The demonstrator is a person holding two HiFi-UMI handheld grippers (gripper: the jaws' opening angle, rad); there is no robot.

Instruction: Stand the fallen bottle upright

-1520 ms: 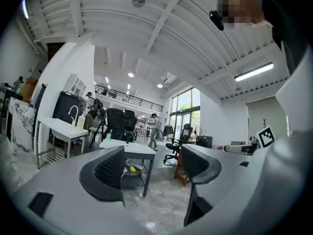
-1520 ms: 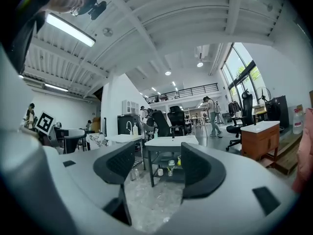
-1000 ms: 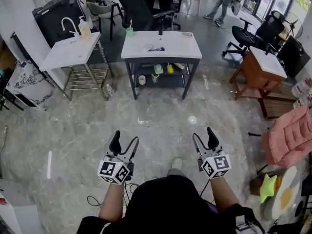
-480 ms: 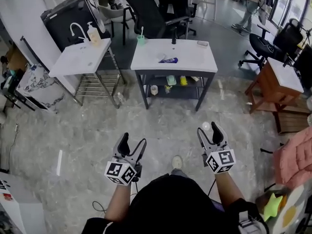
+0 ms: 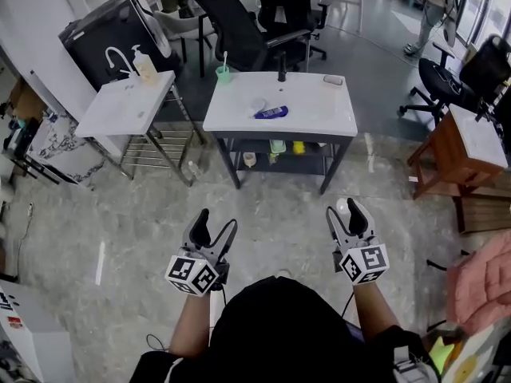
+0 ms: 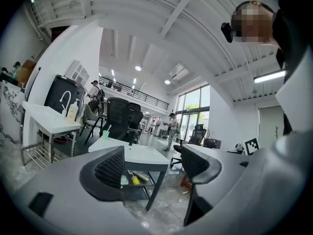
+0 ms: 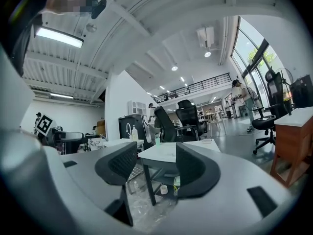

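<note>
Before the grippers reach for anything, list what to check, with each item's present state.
1. Blue bottle located, lying on its side on the white table: ok.
2. Left gripper jaws apart, nothing between them: ok.
3. Right gripper jaws have just been closing a little but stand apart, nothing between them: ok.
4. Grippers within reach of the bottle: not ok, both hang over the floor short of the table.
5. Room round the bottle: ok, the green cup stands apart at the rear edge.
6. Bottle cap shut: cannot tell.
</note>
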